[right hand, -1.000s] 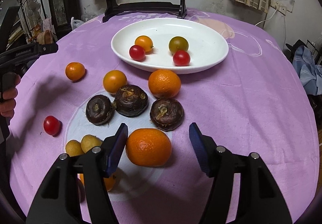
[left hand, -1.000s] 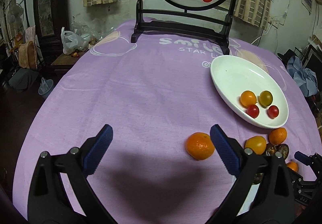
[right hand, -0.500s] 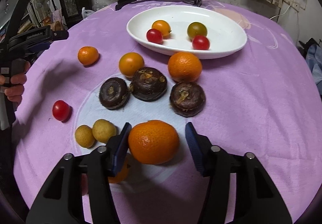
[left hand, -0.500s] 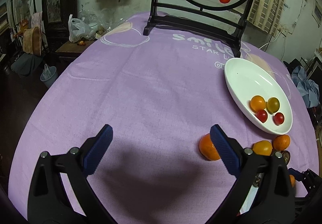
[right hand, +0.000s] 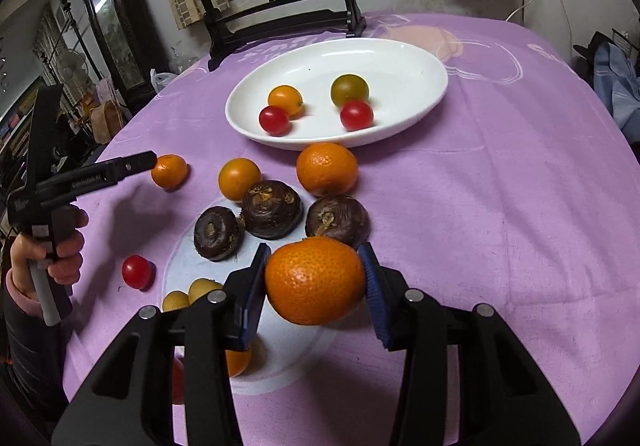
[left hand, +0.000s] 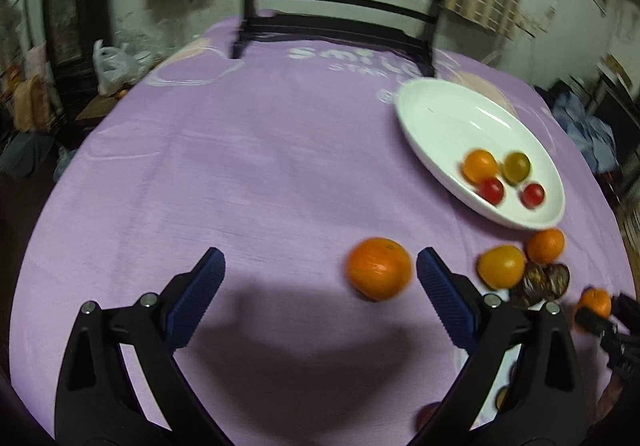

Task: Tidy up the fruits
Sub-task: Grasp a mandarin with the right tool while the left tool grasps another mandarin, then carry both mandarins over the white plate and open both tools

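Four in the dish: small tomatoes sit in the white dish (right hand: pixel 420 57).
Left to do: many fruits wait on the purple tablecloth (right hand: pixel 500 205).
Right gripper (right hand: pixel 314 280): squeezing a big mandarin (right hand: pixel 314 282), lifted near the dark water chestnuts (right hand: pixel 272 209).
Left gripper (left hand: pixel 318 272): spread wide, a small mandarin (left hand: pixel 379 268) inside.
Hard to see: fruits under the right gripper are partly hidden.

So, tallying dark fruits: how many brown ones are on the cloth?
3: left, middle, right, clustered below the plate. The right tool may hide more.
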A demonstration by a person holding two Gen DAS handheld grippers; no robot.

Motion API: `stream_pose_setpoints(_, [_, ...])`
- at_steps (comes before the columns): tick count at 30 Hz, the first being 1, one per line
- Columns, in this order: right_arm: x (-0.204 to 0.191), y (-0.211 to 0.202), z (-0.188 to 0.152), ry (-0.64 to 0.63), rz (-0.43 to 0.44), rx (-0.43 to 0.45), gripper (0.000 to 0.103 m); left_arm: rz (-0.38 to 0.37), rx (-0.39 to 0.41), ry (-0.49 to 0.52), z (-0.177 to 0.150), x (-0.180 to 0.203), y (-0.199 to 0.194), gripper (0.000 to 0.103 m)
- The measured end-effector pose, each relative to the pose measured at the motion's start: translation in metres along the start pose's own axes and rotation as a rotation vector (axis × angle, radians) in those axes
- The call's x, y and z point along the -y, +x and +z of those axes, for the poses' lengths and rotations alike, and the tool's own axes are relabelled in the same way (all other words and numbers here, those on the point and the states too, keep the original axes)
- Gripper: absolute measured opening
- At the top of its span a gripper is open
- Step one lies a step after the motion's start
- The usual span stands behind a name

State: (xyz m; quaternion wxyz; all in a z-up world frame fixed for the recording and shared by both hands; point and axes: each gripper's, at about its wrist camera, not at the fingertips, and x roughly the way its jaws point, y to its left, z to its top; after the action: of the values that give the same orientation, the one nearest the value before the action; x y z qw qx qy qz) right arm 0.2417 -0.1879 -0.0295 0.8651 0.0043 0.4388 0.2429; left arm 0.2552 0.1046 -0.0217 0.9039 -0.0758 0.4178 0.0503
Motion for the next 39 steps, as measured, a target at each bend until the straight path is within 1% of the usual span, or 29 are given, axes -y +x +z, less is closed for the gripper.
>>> stream_pose_setpoints(3, [-0.004, -0.003, -0.001, -0.022, -0.011, 0.005, 0.045, 0.001, 0.003, 0.085, -0.006, 0.020, 0.005, 0.094])
stream_pose_setpoints(8, [-0.005, -0.002, -0.003, -0.034, -0.022, 0.002, 0.045, 0.002, 0.009, 0.158, -0.011, 0.033, 0.012, 0.082])
stream_pose_setpoints(9, [-0.005, -0.001, -0.003, -0.036, -0.026, 0.001, 0.045, -0.002, 0.003, 0.166, -0.011, 0.035, 0.014, 0.078])
stream_pose_setpoints(10, [-0.005, -0.002, -0.003, -0.037, -0.029, 0.001, 0.045, -0.005, -0.005, 0.172, -0.011, 0.036, 0.016, 0.074])
stream_pose_setpoints(12, [-0.005, -0.001, -0.002, -0.036, -0.031, 0.001, 0.045, -0.002, -0.020, 0.177, -0.012, 0.036, 0.021, 0.070])
stream_pose_setpoints(15, [-0.006, -0.002, -0.002, -0.039, -0.036, 0.002, 0.045, 0.006, -0.034, 0.175, -0.012, 0.034, 0.028, 0.069])
stream_pose_setpoints(20, [-0.006, -0.001, -0.002, -0.043, -0.039, 0.001, 0.045, 0.011, -0.043, 0.174, -0.012, 0.032, 0.034, 0.063])
stream_pose_setpoints(22, [-0.006, -0.002, -0.002, -0.042, -0.040, 0.003, 0.045, 0.011, -0.054, 0.178, -0.013, 0.032, 0.038, 0.054])
stream_pose_setpoints(23, [-0.006, -0.002, -0.002, -0.042, -0.041, 0.003, 0.045, 0.003, -0.062, 0.181, -0.013, 0.032, 0.040, 0.052])
stream_pose_setpoints(25, [-0.005, -0.002, -0.002, -0.038, -0.039, 0.005, 0.045, -0.009, -0.062, 0.190, -0.014, 0.034, 0.040, 0.045])
stream_pose_setpoints(28, [-0.004, -0.002, -0.002, -0.034, -0.030, 0.008, 0.045, 0.002, -0.056, 0.206, -0.015, 0.036, 0.039, 0.045])
stream_pose_setpoints(32, [-0.003, -0.003, -0.001, -0.035, -0.014, 0.015, 0.045, -0.009, -0.061, 0.190, -0.014, 0.034, 0.037, 0.045])
stream_pose_setpoints(34, [-0.002, -0.003, 0.000, -0.033, -0.003, 0.025, 0.045, -0.013, -0.050, 0.187, -0.014, 0.034, 0.034, 0.045])
stream_pose_setpoints(36, [0.000, -0.006, 0.003, -0.026, 0.010, 0.054, 0.045, -0.015, -0.029, 0.183, -0.012, 0.034, 0.028, 0.045])
stream_pose_setpoints(38, [0.003, -0.011, 0.010, 0.000, 0.017, 0.113, 0.045, -0.025, -0.003, 0.177, -0.009, 0.035, 0.020, 0.045])
stream_pose_setpoints(39, [0.005, -0.012, 0.015, 0.015, 0.023, 0.141, 0.045, -0.042, 0.017, 0.168, -0.005, 0.036, 0.014, 0.045])
